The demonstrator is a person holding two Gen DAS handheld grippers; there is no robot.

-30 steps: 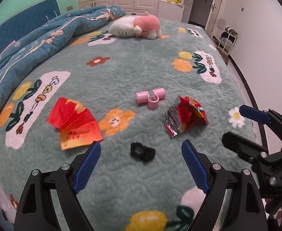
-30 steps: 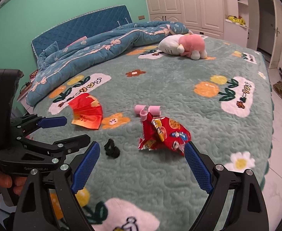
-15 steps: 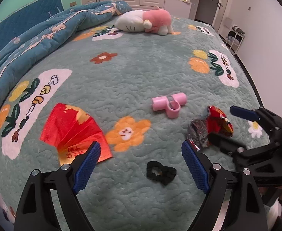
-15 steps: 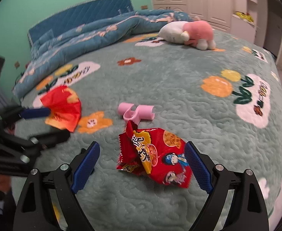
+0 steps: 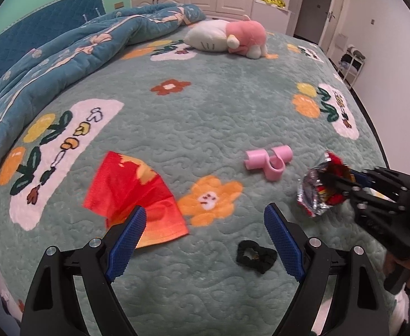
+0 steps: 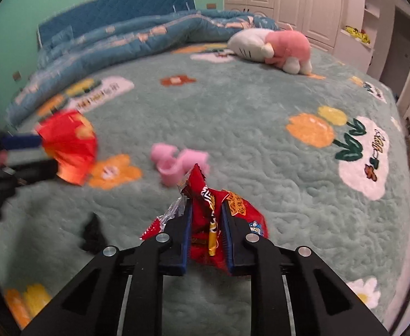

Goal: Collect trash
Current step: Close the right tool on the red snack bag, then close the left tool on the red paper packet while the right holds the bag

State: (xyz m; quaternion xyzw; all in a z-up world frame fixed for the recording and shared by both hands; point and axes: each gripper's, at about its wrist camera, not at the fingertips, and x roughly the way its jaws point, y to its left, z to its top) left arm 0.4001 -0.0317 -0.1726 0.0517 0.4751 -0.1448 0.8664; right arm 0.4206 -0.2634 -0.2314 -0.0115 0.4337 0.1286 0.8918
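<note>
My right gripper (image 6: 205, 218) is shut on a crumpled red snack wrapper (image 6: 205, 210) on the green bed cover; the wrapper (image 5: 321, 187) and the gripper also show at the right of the left wrist view. My left gripper (image 5: 203, 231) is open and empty, low over the cover, with its left pad (image 5: 126, 240) over the edge of a red and orange paper (image 5: 132, 193). That paper (image 6: 70, 145) shows blurred at the left of the right wrist view, next to the left gripper's fingers (image 6: 22, 141).
A pink plastic clip (image 5: 270, 162) and a black hair tie (image 5: 256, 254) lie on the cover between the grippers. A pink and white plush toy (image 5: 230, 37) and a bunched blue quilt (image 5: 64, 56) lie farther back. The bed edge (image 5: 373, 128) runs along the right.
My right gripper moved forward and shut on the snack wrapper. My left gripper moved left and forward toward the red paper, still open.
</note>
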